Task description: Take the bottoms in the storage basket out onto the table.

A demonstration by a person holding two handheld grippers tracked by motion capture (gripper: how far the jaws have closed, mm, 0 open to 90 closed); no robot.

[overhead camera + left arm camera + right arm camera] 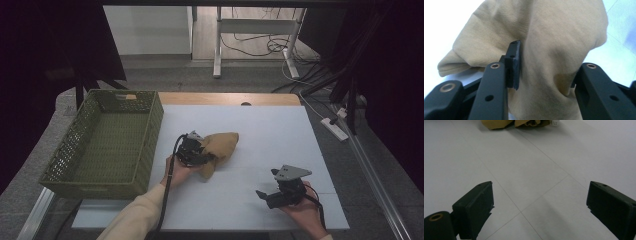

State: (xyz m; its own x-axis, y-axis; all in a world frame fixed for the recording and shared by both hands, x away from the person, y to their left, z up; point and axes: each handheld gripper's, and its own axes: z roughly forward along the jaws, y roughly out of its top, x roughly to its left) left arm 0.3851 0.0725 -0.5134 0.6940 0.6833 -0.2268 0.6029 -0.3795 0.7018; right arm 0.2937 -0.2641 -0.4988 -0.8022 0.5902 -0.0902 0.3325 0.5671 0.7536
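Bunching between the left gripper's (204, 156) partly parted jaws, the crumpled tan cloth (221, 146) lies mid-table on the white tabletop (280, 135); whether the pads pinch it I cannot tell. Well apart from it, the right gripper (263, 195) rests wide open over bare surface, holding nothing.

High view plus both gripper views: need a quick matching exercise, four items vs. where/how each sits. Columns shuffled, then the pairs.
Column one:
1. tan cloth
2. green basket
3. left gripper
4. right gripper

Column two:
A. jaws wide apart over bare white table, nothing between them
B. on the table's left edge, nothing inside it
C. bunched in a heap near the table's middle
D. jaws either side of a fold of fabric

Pairs: 1-C, 2-B, 3-D, 4-A
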